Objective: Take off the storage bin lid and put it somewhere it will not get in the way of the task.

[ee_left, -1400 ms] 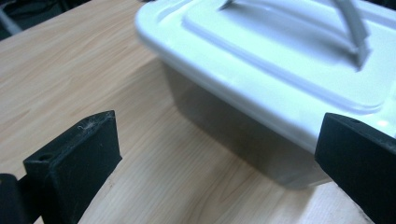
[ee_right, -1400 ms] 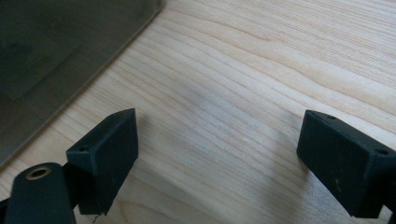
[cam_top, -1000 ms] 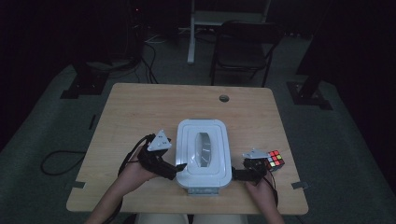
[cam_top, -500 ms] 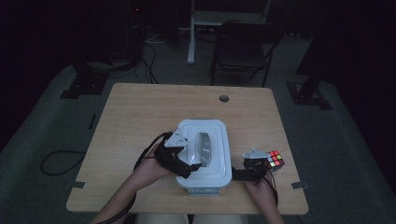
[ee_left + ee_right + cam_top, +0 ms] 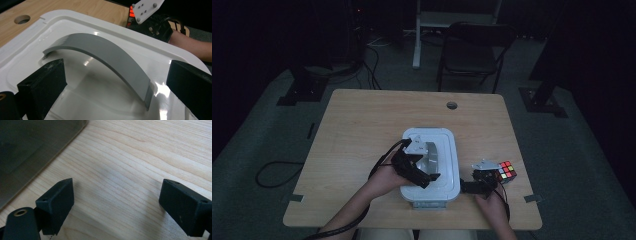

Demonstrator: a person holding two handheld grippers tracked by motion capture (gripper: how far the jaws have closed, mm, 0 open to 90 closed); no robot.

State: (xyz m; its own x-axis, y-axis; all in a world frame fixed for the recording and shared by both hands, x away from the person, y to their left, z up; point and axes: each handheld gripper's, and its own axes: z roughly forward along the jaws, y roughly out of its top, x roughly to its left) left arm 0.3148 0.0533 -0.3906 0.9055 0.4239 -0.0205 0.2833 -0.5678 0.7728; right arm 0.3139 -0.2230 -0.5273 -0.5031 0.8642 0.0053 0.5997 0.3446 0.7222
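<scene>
Hovering over the white lid (image 5: 447, 150) of the storage box (image 5: 430, 196) near the front edge of the wooden worktop (image 5: 362, 130): the left gripper (image 5: 424, 176), held in the left hand (image 5: 384, 177), jaws spread wide and pinching nothing. Showing in the left gripper view, those jaws standing one to each side of the grey arched handle (image 5: 107, 53), apart from it, low above the glossy recess of the lid (image 5: 75, 22). Spanning that recess in the high view, the handle (image 5: 432, 152) running front to back along the middle of the lid, just beyond the jaws. Resting on the worktop just right of the box: the right gripper (image 5: 468, 187), held in the right hand (image 5: 492, 205), grey plate on top. Looking down in the right gripper view at bare wood grain (image 5: 130, 162) between jaws spread well apart and holding nothing, with the box's dark side wall (image 5: 30, 147) at upper left. Sitting on the worktop just right of the right gripper, touching or nearly touching it: a colourful puzzle cube (image 5: 506, 171).
</scene>
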